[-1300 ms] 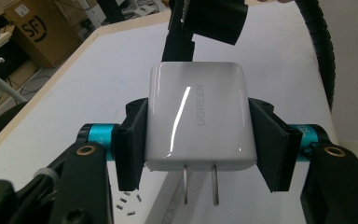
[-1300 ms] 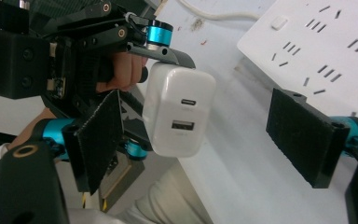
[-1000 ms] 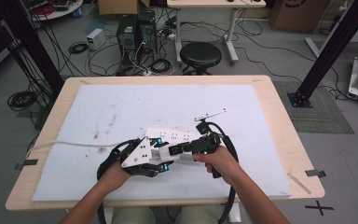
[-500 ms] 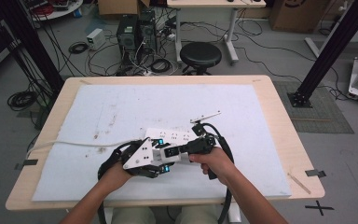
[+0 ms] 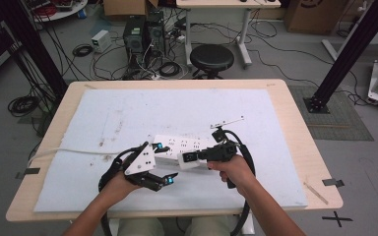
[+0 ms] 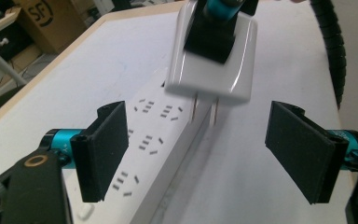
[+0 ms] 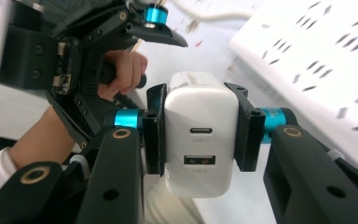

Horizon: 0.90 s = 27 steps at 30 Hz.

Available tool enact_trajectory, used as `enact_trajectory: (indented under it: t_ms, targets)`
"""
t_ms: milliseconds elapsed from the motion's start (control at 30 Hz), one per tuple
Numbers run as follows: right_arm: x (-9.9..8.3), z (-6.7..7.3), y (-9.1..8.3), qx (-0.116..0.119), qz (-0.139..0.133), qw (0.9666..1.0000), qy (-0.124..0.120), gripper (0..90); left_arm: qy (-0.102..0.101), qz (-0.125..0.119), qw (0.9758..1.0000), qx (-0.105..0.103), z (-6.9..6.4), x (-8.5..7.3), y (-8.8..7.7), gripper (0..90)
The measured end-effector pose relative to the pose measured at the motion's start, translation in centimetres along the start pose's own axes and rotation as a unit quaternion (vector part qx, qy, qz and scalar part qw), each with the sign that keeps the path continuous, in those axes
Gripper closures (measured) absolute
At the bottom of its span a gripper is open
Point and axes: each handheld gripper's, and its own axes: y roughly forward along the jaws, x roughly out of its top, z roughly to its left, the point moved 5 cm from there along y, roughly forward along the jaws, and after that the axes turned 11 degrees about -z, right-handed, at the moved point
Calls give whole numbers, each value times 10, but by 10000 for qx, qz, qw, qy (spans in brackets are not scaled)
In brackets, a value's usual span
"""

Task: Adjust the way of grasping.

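Note:
A white USB charger [image 7: 198,135] sits between the pads of my right gripper [image 7: 198,128], which has just closed and is shut on it. In the high view this gripper [image 5: 192,157] holds the charger [image 5: 186,160] just above the near edge of a white power strip [image 5: 182,144]. My left gripper [image 6: 200,154] has just been opening; its jaws stand wide apart with nothing between them. Ahead of them hangs the charger [image 6: 209,70], its two prongs [image 6: 205,109] pointing down beside the power strip [image 6: 158,140]. From above, the left gripper [image 5: 165,163] lies just left of the charger.
The strip lies on a white mat [image 5: 128,113] covering the wooden table [image 5: 295,128]; its white cord [image 5: 78,151] runs off to the left. Black cables loop from both grippers near the front edge. Tape strips [image 5: 315,191] sit at the right corner.
The left gripper's jaws have spread apart and let go of the charger. The right gripper has closed on it and now carries it. Both hands stayed nearly in place.

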Motion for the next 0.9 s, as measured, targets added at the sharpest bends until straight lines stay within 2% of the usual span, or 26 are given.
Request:
enact_trajectory:
  t_ms: [33,100,200,300,367,400,433,567,600,633,700,733,800,833,867,900]
  targets:
    - [1,-2,-4,12,-123,9999,9,631,-107,-37,9999,62,2,-3,-2,213]
    - [1,-2,-5,17,-172,9998,24,631,-351,-141,9991,188,5,-7,-6,213]
    - [1,-3,-9,-87,-271,9995,-113,631,-575,-250,9972,409,12,-12,-14,213]
    - [1,-1,-11,-127,-454,9976,-511,631,-760,-341,9941,696,19,-16,-21,213]
    - [1,0,-12,-204,-582,9939,-913,631,-853,-382,9918,869,24,-18,-26,213]
    - [0,3,-11,-260,-661,9887,-1320,632,-899,-409,9907,932,26,-19,-29,213]
    - [0,3,-11,-260,-661,9887,-1320,632,-944,-432,9897,988,28,-20,-31,213]
    - [-3,5,-10,-510,-594,9786,-1901,631,-1074,-468,9858,1201,34,-25,-39,213]
    - [-3,5,-10,-510,-594,9786,-1901,631,-1074,-468,9858,1201,34,-25,-39,213]
    - [-5,5,-11,-717,-467,9723,-2175,631,-1137,-472,9839,1297,36,-29,-43,213]
    - [-6,5,-11,-842,-389,9669,-2375,631,-1209,-485,9822,1352,37,-31,-45,213]
    - [-6,5,-13,-931,-315,9627,-2520,631,-1216,-477,9818,1376,38,-32,-46,213]
    - [-7,6,-15,-1032,-225,9574,-2689,631,-1285,-504,9803,1414,39,-34,-47,213]
    - [-7,6,-15,-1032,-225,9574,-2689,631,-1285,-504,9803,1414,39,-34,-47,213]
    - [-7,6,-18,-1146,-115,9516,-2848,631,-1292,-508,9800,1428,40,-34,-48,213]
    - [-7,6,-19,-1180,-82,9503,-2878,631,-1300,-512,9796,1443,40,-35,-48,213]
